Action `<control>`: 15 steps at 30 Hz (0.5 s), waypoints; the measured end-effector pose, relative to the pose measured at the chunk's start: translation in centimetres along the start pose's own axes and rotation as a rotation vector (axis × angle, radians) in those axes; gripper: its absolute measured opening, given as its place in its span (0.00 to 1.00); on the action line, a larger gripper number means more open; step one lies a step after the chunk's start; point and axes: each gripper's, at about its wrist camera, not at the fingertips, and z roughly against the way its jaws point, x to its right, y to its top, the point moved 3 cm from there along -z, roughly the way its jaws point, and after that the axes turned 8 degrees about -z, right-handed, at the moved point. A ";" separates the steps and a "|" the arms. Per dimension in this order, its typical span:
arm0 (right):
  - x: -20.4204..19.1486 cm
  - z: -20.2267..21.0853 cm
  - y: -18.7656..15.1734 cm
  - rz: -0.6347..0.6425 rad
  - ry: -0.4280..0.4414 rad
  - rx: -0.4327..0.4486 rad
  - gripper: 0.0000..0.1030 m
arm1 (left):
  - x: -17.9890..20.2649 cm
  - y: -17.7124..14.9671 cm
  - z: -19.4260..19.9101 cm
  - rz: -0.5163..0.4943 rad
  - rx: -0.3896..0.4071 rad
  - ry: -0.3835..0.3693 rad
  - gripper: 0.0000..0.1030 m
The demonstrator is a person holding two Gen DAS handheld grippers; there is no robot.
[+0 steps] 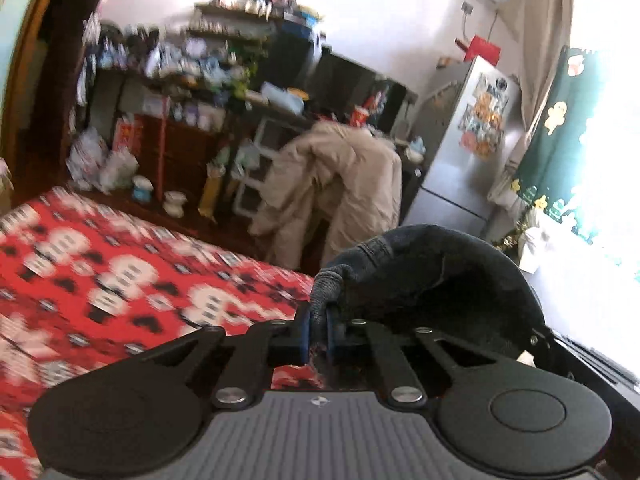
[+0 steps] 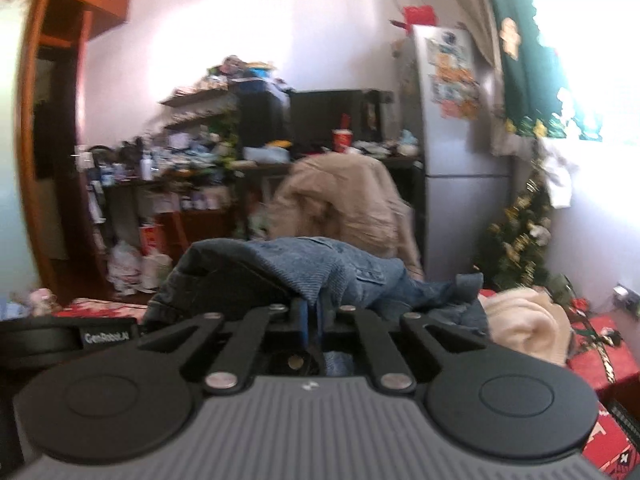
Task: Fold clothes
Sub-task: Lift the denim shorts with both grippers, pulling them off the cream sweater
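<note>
I hold a denim garment [image 2: 320, 268] lifted above the red patterned bed [image 1: 120, 264], left gripper [image 1: 319, 334] and right gripper [image 2: 313, 320] each pinched on its ribbed edge, seemingly mid-fold; next, lay it flat.

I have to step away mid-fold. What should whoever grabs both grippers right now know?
Left gripper: shut on the ribbed hem of the denim jacket.
Right gripper: shut on the jacket's ribbed edge too; the jacket is lifted and drapes ahead of it.
Bed below; a cream garment lies on it to the right.
Done: jacket gripped at two points.
Left: lay it flat, fold it, then probably the cream garment.
</note>
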 end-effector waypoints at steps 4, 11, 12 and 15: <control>-4.3 4.2 1.5 -0.008 0.072 0.003 0.03 | -2.4 1.4 4.3 0.008 0.035 0.017 0.07; -12.3 12.1 5.1 0.038 0.180 0.045 0.03 | -6.3 5.0 10.5 0.092 0.133 0.018 0.07; -13.5 13.1 5.8 0.045 0.193 0.047 0.03 | -6.9 5.6 11.4 0.104 0.148 0.018 0.07; -17.1 16.1 8.0 0.049 0.231 0.051 0.03 | -8.6 7.7 13.8 0.114 0.184 0.024 0.06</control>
